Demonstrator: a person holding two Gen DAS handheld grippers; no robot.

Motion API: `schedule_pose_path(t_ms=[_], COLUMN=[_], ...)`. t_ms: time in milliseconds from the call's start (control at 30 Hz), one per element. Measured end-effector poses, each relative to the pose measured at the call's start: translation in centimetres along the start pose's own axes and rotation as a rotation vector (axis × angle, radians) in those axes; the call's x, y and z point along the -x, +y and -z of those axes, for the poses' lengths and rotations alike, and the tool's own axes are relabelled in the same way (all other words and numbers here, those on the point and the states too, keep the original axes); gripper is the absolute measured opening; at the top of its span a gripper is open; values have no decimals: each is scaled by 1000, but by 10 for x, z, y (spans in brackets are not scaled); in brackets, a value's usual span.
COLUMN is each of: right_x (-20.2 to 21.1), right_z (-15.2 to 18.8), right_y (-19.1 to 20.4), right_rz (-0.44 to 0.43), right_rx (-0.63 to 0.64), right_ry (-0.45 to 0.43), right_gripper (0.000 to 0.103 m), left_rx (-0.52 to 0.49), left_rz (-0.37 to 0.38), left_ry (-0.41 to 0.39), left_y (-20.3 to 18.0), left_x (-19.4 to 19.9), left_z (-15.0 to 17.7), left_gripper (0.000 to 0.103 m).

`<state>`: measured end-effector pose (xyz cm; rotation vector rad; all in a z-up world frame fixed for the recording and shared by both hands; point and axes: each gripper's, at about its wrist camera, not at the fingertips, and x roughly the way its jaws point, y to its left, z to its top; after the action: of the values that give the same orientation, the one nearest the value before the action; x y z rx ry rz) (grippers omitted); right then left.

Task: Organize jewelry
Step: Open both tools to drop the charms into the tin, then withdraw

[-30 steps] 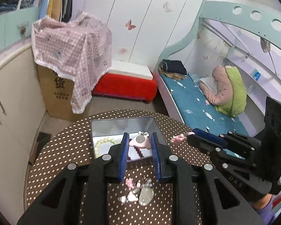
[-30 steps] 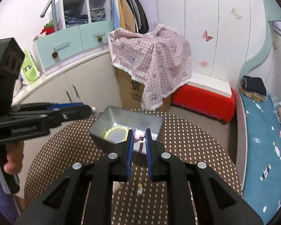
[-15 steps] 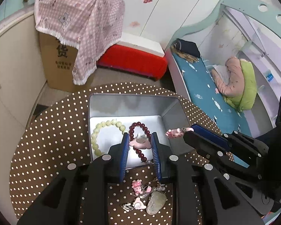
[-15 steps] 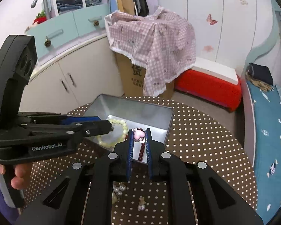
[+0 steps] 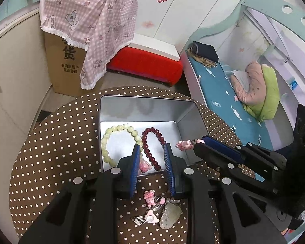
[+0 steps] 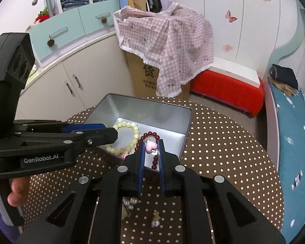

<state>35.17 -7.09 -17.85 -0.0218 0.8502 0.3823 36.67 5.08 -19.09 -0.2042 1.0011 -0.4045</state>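
Note:
A silver tin (image 5: 146,105) (image 6: 152,109) sits on the dotted round table and holds a pale green bead bracelet (image 5: 111,140) (image 6: 130,130), a dark red bead bracelet (image 5: 152,146) (image 6: 155,160) and a pink charm (image 5: 144,165). My left gripper (image 5: 151,152) is open over the tin's near edge, empty. My right gripper (image 6: 151,148) is shut on a pink heart charm (image 6: 151,146) (image 5: 184,144) and holds it over the tin's right side. Loose pink charms and a pale stone pendant (image 5: 169,216) lie on the table below the left gripper.
Pearl pieces (image 6: 130,201) and a small charm (image 6: 155,221) lie on the table under my right gripper. A cloth-covered cardboard box (image 5: 71,61), a red stool (image 5: 146,65), white cabinets (image 6: 71,85) and a bed (image 5: 223,89) surround the table.
Both grippers have moved forward and down over the tin. The pink charm that was between my left fingers now lies in the tin, and the left jaws stand wider. The right still holds the heart.

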Motion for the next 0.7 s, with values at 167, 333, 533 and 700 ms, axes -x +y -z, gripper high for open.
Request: schedule_pose_path(t_ms=[167,333,533,700], right_x=[1,8,36,72], right_z=[1,4,7,16], right_y=[1,-2,-5,-8], right_rz=[-3,-4,6,11], right_rx=[-6,-24,-40,-40], right_ry=[1,-11,-59,-114], right_gripper=[13,15,24,43], left_rx=[1,-3,-12,-41], left_rz=[-1,-2,-17,-79], left_ry=[-1,-23,-103,-211], left_y=[-1,-8,-15,-28], left_x=[2,13,42,74], left_z=[1,6,16,33], left_gripper=[31,42,58,74])
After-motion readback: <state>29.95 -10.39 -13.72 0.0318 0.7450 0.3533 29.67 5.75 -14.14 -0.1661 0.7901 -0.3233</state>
